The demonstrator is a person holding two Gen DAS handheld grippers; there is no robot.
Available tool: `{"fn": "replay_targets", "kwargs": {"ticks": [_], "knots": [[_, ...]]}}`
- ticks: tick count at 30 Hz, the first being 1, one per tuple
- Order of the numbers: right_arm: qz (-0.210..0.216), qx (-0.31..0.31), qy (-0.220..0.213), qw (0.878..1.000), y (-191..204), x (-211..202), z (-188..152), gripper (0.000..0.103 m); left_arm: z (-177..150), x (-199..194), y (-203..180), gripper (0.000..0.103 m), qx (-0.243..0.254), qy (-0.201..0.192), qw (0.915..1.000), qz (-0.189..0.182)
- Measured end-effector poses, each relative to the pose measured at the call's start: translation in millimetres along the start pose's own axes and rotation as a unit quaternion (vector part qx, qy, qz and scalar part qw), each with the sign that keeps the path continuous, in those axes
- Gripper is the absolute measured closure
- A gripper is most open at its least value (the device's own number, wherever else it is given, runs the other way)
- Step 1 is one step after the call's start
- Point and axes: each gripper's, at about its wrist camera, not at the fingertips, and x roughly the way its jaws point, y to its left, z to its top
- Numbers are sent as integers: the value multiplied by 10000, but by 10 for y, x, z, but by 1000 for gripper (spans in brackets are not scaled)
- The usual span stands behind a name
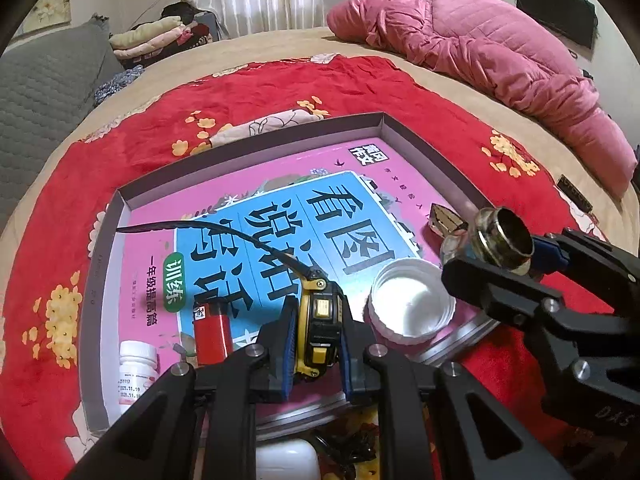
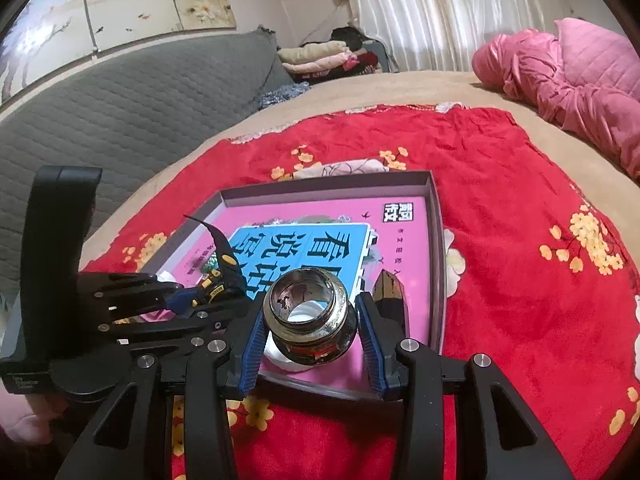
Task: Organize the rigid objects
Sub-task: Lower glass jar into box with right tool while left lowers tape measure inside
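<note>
Bed [image 1: 280, 46]: tan sheet, a red flowered blanket [image 1: 248, 92] spread over it, a pink quilt [image 1: 500, 52] bunched at the far right.
Tray [image 1: 256, 142]: shallow grey-walled box lid lying on the blanket, pink and blue printed floor with large characters.
Left tool [image 1: 316, 334]: clenched on a yellow and black tape measure [image 1: 320, 320], held over the near part of the tray; its black strap curves away to the far left.
Right tool [image 2: 312, 322]: grasping a metal-necked glass jar [image 2: 310, 316] by its sides, above the tray's near right corner, mouth facing the camera.
White cap [image 1: 412, 304]: lies open side up in the tray, near right, below the jar.
Red lighter [image 1: 212, 330]: in the tray, just left of the tape measure.
White pill bottle [image 1: 138, 372]: near left corner of the tray.
</note>
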Motion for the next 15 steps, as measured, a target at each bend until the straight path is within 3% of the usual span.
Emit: {"fn": "replay_targets", "kwargs": {"ticks": [15], "knots": [[-62,-31,287,9996,-11,140,-54,58,-33,41,-26,85,84,78,9999,17]]}}
